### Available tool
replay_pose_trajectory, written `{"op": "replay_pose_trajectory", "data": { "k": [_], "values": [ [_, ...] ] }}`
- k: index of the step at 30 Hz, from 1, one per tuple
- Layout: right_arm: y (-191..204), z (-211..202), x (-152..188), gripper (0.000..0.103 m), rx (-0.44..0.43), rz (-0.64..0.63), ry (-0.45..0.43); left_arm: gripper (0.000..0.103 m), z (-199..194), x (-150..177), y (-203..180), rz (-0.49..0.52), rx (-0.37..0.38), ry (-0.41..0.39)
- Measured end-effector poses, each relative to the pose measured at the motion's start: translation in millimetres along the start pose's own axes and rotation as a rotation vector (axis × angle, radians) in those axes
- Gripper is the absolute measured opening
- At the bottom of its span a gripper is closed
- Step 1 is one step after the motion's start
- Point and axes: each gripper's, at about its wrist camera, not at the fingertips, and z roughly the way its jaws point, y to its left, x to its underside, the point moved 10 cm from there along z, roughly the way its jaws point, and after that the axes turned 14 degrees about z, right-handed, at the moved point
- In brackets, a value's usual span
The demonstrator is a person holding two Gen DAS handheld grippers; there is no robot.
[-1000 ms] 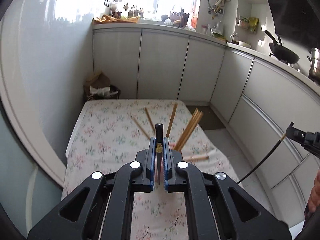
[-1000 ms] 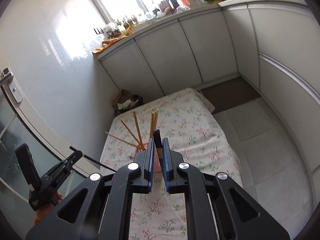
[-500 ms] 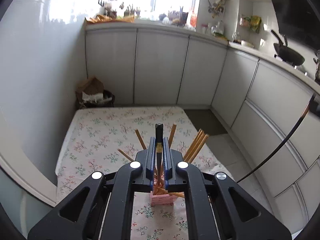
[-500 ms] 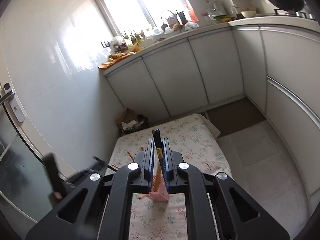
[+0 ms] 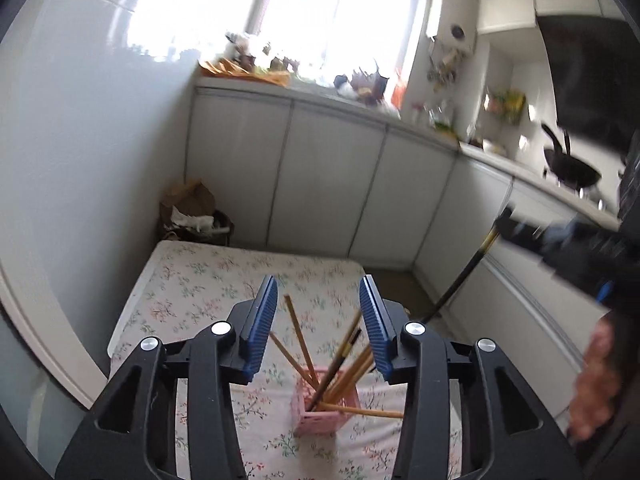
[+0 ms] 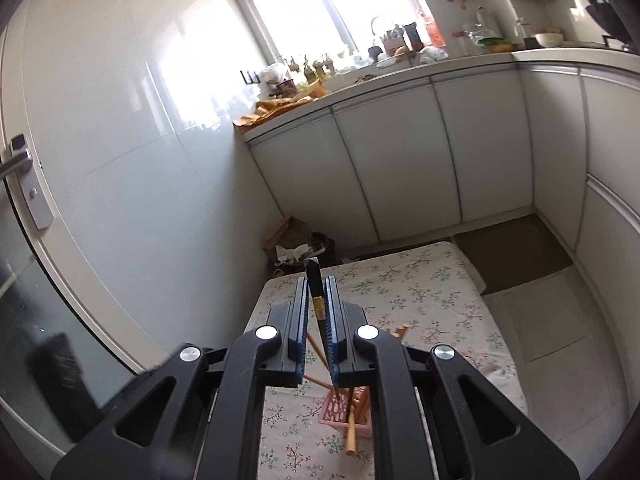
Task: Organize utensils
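Left gripper (image 5: 318, 322): fingers (image 5: 260, 330) spread wide apart, nothing between them, poised above the pink holder (image 5: 322, 402). Right gripper (image 6: 316, 322): fingers (image 6: 331, 328) closed on a black chopstick (image 6: 314, 284), its blunt top standing out past the fingertips, a gold band level with the pads, its thin end running down between the fingers to the pink holder (image 6: 344, 410). Same black chopstick seen from the left wrist as a thin dark rod (image 5: 460, 280) slanting down from the blurred right gripper (image 5: 560, 240) at the right edge, beyond the left gripper's right finger. Pink holder: small square slotted basket, upright on the floral-cloth table (image 5: 192, 280), directly below the gap of the left fingers and just below the tips of the right fingers. Contents: several wooden chopsticks (image 5: 296, 340) fanned outward at mixed angles, plus one dark chopstick (image 5: 338, 364) leaning among them; one wooden chopstick (image 5: 368, 412) tipped nearly flat over the rim toward the right finger's side. Beyond the fingers: white kitchen cabinets (image 6: 400, 168), a cluttered windowsill, a cardboard box (image 5: 188, 200) on the floor at the far corner of the table. Blurred hand (image 5: 596, 380) low at the right edge of the left wrist view.
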Motion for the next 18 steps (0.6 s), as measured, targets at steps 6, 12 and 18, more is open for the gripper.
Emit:
{"op": "replay_pose_trajectory", "data": {
  "k": [6, 12, 18],
  "values": [
    [-5.3, 46.4, 28.0, 0.014, -0.004, -0.015, 0.049, 0.043, 3.1, 20.0, 23.8, -0.057, -0.013, 0.022],
    [-25.2, 62.3, 49.3, 0.029, 0.063, 0.003, 0.075, 0.049, -0.1, 38.2, 31.4, -0.079, -0.023, 0.060],
    [-23.6, -9.0, 36.5, 0.058, 0.175, -0.075, -0.092, 0.091, -42.1, 21.0, 16.4, -0.031, -0.120, -0.029]
  ]
}}
